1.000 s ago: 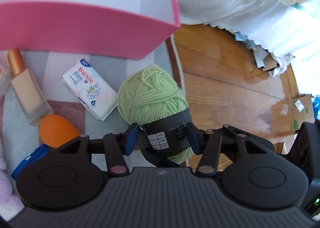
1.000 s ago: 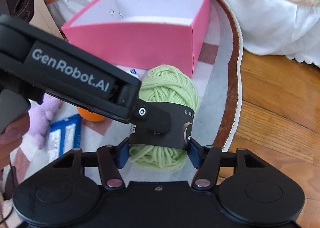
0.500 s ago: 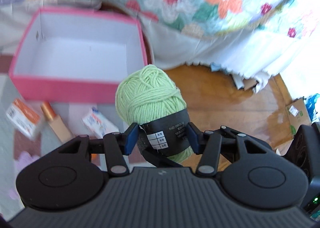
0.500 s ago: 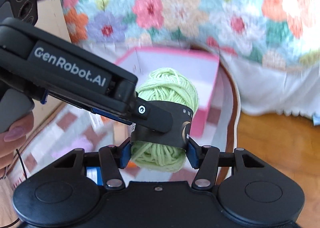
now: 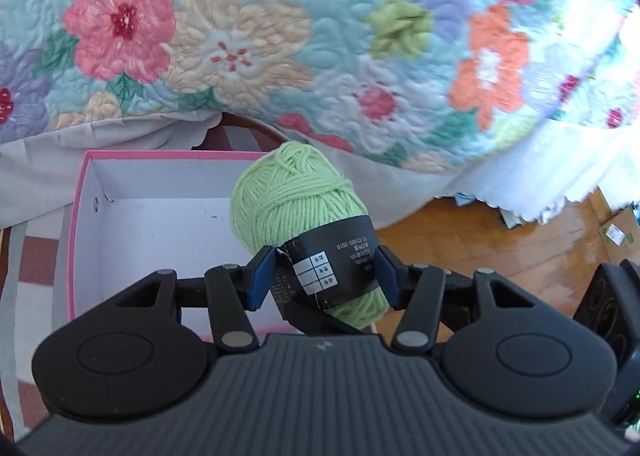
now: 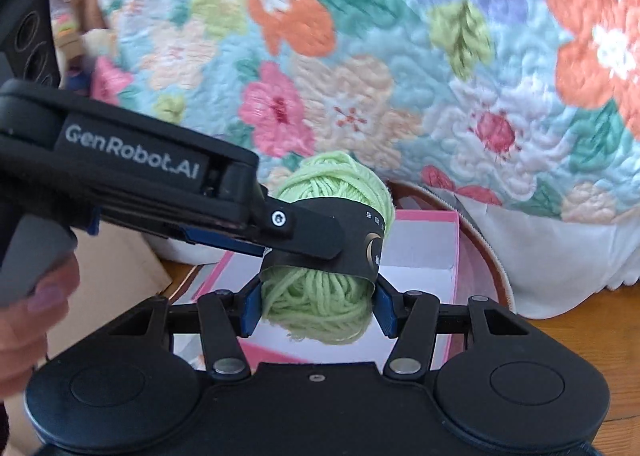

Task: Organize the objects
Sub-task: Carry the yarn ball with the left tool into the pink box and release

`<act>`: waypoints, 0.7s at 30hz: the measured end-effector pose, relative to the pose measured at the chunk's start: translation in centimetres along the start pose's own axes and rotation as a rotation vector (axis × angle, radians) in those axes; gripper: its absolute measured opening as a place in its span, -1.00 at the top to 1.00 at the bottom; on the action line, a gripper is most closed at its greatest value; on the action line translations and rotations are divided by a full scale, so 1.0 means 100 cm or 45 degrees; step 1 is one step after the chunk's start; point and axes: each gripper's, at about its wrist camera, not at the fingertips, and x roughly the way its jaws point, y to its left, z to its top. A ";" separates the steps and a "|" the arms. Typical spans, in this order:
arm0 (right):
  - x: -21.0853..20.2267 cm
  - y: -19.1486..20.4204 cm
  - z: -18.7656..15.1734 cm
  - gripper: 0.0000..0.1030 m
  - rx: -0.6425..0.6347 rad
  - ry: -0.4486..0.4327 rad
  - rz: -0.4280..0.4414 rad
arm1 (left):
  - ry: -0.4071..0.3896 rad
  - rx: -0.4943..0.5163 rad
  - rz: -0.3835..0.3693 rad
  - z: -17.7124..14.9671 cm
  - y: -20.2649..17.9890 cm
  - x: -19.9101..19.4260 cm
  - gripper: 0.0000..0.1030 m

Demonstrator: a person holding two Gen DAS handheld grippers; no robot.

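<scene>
I'm working in a home, a bedroom by the look of it: a quilted floral bedspread (image 5: 320,36) with a white scalloped edge hangs down over a wooden plank floor (image 5: 480,240). A checked rug (image 5: 36,264) lies beside it, carrying an open pink storage box (image 5: 80,216).

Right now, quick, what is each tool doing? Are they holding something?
Left tool: closed on the green yarn ball, gripping its black label.
Right tool: closed on the same green yarn ball, above the pink box.
</scene>
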 end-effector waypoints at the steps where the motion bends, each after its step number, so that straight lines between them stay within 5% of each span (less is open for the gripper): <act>1: 0.011 -0.005 0.002 -0.17 0.026 0.018 0.014 | 0.007 -0.012 0.008 0.004 0.005 0.008 -0.01; 11: 0.069 -0.029 -0.020 -0.16 0.177 0.093 -0.042 | 0.099 -0.060 0.033 0.013 0.040 0.091 -0.04; 21: 0.102 -0.010 -0.024 -0.16 -0.030 0.142 -0.380 | 0.088 -0.209 -0.139 0.012 0.071 0.132 -0.05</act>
